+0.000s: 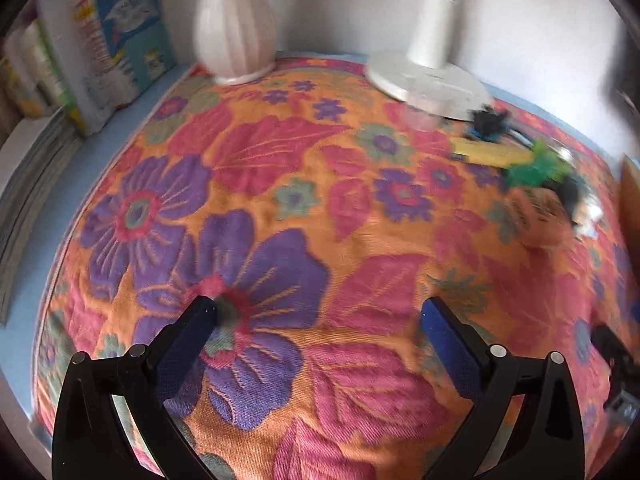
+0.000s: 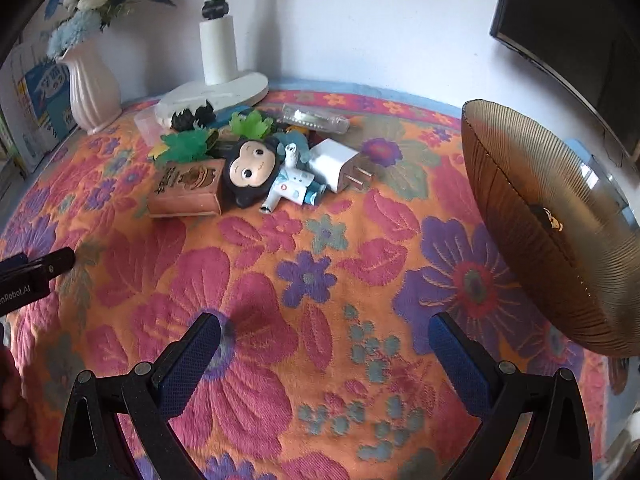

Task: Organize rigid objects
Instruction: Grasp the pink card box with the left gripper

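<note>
Left gripper (image 1: pixel 318 312): we see its jaws spread wide over the flowered cloth (image 1: pixel 280 200), nothing between them.
Right gripper (image 2: pixel 324 330): we see its jaws spread wide too, empty, above the same cloth.
Pile of things: we find a doll (image 2: pixel 256 172), a white charger (image 2: pixel 334 164), a brown box (image 2: pixel 186 192), green plastic leaves (image 2: pixel 188 146) and a clear tube (image 2: pixel 314 120) bunched together near the far edge, in front of the lamp base (image 2: pixel 216 94).
Dish (image 2: pixel 552 224): we see a brown ribbed dish at the right, tilted on edge, well apart from the pile.
Vase (image 2: pixel 94 88): pink-white, with flowers, at the far left by the wall.
</note>
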### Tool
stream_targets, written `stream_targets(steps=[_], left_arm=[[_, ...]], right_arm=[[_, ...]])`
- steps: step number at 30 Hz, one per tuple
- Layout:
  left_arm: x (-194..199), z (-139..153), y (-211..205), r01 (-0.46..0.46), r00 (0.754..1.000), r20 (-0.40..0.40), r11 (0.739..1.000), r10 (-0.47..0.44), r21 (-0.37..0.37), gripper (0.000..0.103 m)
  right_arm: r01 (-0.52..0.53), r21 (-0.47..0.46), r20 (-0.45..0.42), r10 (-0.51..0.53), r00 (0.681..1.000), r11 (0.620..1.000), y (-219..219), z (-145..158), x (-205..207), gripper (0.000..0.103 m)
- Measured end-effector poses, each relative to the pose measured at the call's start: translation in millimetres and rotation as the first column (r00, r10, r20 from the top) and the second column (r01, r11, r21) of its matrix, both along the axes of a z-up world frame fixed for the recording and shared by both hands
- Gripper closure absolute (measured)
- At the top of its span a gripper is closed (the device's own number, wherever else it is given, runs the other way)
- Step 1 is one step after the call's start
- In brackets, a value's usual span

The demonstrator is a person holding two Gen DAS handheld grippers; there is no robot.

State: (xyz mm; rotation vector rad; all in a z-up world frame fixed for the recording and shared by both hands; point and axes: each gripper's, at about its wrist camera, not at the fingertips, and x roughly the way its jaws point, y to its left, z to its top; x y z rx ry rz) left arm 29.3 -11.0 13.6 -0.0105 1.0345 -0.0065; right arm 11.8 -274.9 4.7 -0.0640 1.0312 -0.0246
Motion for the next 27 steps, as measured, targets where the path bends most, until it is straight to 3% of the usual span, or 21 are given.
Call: stream_targets(steps=[2, 4, 8, 11, 13, 15, 21, 25, 27], left_arm=[[0.8, 15.9, -5.9, 0.085, 0.995, 0.05, 0.996, -0.084, -0.019, 0.002], [7.3, 34.2, -16.9, 0.207, 0.974, 0.101, 0.978, -0.203, -0.028, 0.002], [37.3, 49.4, -33.1, 0.393, 0.917, 0.14, 0.908, -0.375, -0.142, 0.002], [53.1, 45.0, -50.7, 0.445, 0.893, 0.141, 0.884, -0.426, -0.144, 0.002], [60.0, 39.0, -67.3, 0.505, 0.862, 0.138, 0.85, -0.488, -0.147, 0.004], [62.7, 34.0, -79.6, 0.53, 0.847, 0.131, 0.838, -0.515, -0.132, 0.007], [66.9, 19.9, -95.7, 0.55, 0.835, 0.105, 0.825, -0.54, -0.133, 0.007], [64.2, 16.3, -99.8, 0.566, 0.824, 0.103, 0.818, -0.557, -0.104, 0.007], [64.1, 15.4, -100.2, 0.568, 0.822, 0.107, 0.816, -0.559, -0.104, 0.007]], right_arm=[[-0.015, -0.001, 0.03, 0.015, 0.999, 1.0, -2.7, 18.2, -1.1, 0.0], [-0.012, 0.038, 0.05, 0.01, 0.999, 0.999, -9.7, 33.9, 4.4, 0.0], [0.055, 0.193, 0.038, -0.063, 0.997, 0.98, -25.7, 37.4, 20.5, 0.0], [0.125, 0.238, 0.025, -0.135, 0.991, 0.963, -35.9, 30.4, 33.9, 0.012], [0.148, 0.266, 0.021, -0.159, 0.987, 0.952, -40.8, 27.9, 40.4, 0.026], [0.158, 0.27, 0.024, -0.171, 0.985, 0.95, -43.4, 25.3, 50.2, 0.032], [0.067, 0.183, -0.005, -0.067, 0.998, 0.981, -38.9, 5.4, 68.3, 0.038], [-0.09, 0.158, -0.068, 0.102, 0.992, 0.983, -40.9, -3.1, 87.0, 0.038], [-0.202, 0.14, -0.043, 0.21, 0.977, 0.969, -39.5, 1.0, 91.2, 0.038]])
